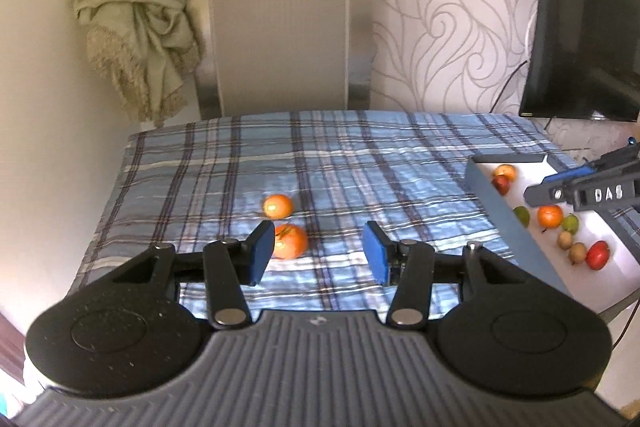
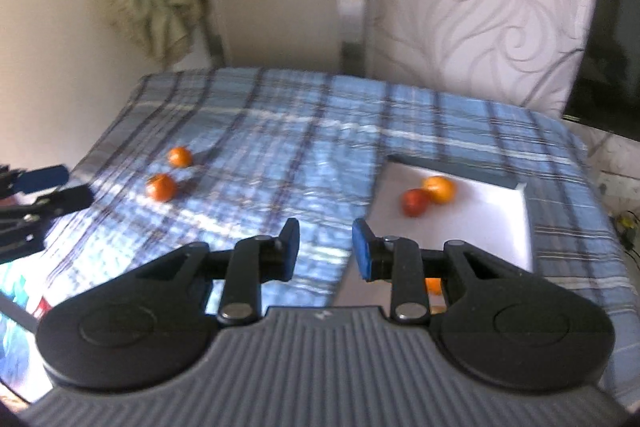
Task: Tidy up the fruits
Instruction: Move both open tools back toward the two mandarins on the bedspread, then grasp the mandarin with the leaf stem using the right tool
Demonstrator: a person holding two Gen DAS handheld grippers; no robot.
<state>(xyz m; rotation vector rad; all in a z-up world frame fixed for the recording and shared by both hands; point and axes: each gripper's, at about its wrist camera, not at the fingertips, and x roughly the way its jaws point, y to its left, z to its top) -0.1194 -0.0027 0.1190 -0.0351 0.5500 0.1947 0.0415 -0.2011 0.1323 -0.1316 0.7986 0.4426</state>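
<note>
Two oranges on plaid cloth, left gripper open

The left gripper has a grey ribbed body, two round black discs, black linkage arms with silver pivot pins, and blue pads on black fingers. The right gripper is built alike: ribbed grey housing, black discs and links, silver rivets, blue pads. From the left wrist camera, its side bears raised white letters "DAS".
</note>
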